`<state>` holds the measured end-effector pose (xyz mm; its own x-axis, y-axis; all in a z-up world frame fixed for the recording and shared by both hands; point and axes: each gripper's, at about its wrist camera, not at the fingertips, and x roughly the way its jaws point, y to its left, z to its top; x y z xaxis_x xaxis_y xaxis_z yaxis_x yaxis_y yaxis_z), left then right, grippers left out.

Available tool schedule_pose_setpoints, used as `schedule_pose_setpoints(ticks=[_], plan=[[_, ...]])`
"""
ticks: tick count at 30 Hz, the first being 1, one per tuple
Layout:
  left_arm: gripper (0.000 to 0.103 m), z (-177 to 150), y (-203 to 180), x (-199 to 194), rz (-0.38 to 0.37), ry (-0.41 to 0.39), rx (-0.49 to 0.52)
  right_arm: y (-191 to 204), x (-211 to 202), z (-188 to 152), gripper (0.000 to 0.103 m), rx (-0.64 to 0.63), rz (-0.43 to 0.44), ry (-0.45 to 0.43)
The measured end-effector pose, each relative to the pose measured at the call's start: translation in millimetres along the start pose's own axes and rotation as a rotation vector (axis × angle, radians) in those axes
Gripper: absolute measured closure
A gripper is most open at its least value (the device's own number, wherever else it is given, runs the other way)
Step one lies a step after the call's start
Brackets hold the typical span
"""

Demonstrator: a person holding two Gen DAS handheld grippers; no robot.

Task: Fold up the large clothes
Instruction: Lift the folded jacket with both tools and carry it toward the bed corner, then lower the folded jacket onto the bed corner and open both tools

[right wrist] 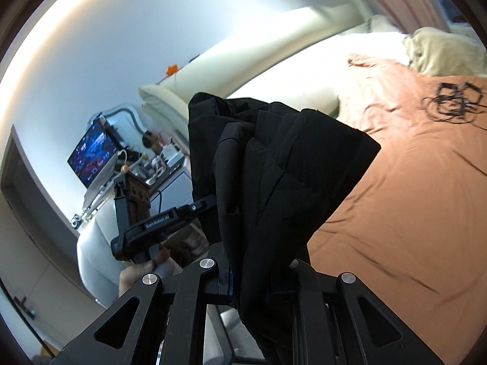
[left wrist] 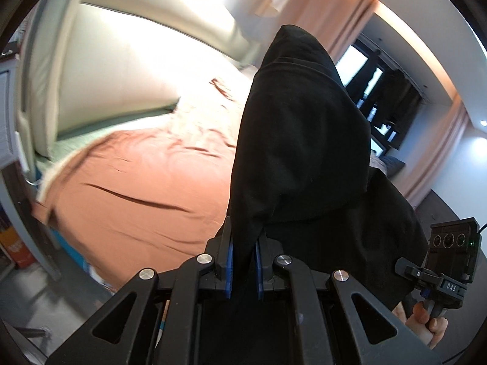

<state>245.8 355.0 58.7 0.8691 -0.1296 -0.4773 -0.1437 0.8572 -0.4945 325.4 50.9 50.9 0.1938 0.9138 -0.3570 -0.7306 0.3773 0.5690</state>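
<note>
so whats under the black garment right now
The black garment hangs lifted, pinched in both the left tongs and the right tongs. Below it lies the orange bedsheet. The garment hides the part of the bed directly behind it.

Left gripper (left wrist: pixel 243 261) clamping black garment (left wrist: pixel 292 140), above orange bedsheet (left wrist: pixel 137 188)
</note>
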Motion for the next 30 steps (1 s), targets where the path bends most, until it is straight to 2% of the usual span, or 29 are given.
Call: schedule_pose_setpoints(ticks=[14, 18, 22, 30], plan=[[0.091, 67.9, 95.5, -5.3, 0.24, -0.051, 0.031, -0.4, 167.9, 43.7, 0.088, 0.028, 0.197, 0.094], [0.092, 92.6, 118.7, 18.4, 0.31, -0.028, 0.056, -11.3, 209.3, 51.0, 0.088, 0.047, 0.229, 0.121], [0.092, 110.1, 136.1, 59.9, 0.372, 0.01, 0.062, -33.1, 241.8, 54.5, 0.088, 0.087, 0.248, 0.137], [0.092, 129.6, 166.0, 153.4, 0.423, 0.118, 0.058, -97.9, 289.4, 67.1, 0.088, 0.148, 0.17, 0.14]])
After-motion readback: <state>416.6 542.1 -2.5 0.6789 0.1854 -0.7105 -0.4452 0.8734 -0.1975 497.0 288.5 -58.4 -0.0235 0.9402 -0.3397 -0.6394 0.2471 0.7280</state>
